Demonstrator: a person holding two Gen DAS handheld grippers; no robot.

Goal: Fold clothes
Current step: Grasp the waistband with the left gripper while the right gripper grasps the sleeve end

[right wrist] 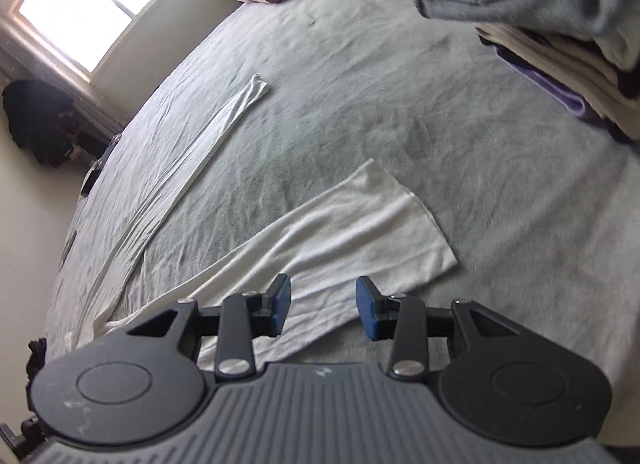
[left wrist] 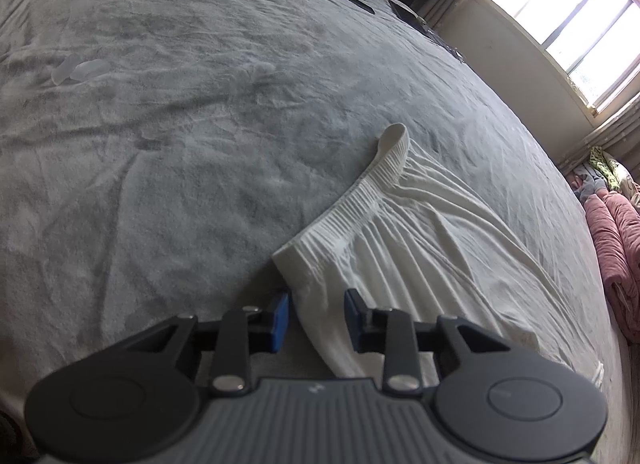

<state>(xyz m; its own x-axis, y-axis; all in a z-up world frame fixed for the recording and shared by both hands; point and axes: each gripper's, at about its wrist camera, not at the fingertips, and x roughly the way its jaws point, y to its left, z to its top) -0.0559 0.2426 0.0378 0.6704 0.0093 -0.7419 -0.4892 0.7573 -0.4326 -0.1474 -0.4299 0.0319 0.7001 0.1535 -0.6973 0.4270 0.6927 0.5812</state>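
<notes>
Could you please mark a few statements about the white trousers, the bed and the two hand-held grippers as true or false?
1. The white trousers lie spread on a grey bed cover. True.
2. The left hand-held gripper is clamped shut on the waistband. False: its jaws stand apart beside the waistband corner, with cloth between them but not pinched.
3. The right hand-held gripper has open jaws over a trouser leg. True.
4. The trousers are already folded in half. False: both legs lie stretched out apart.
5. A stack of folded clothes sits on the bed. True.
6. The room is dark, with no window. False: a bright window shows.
</notes>
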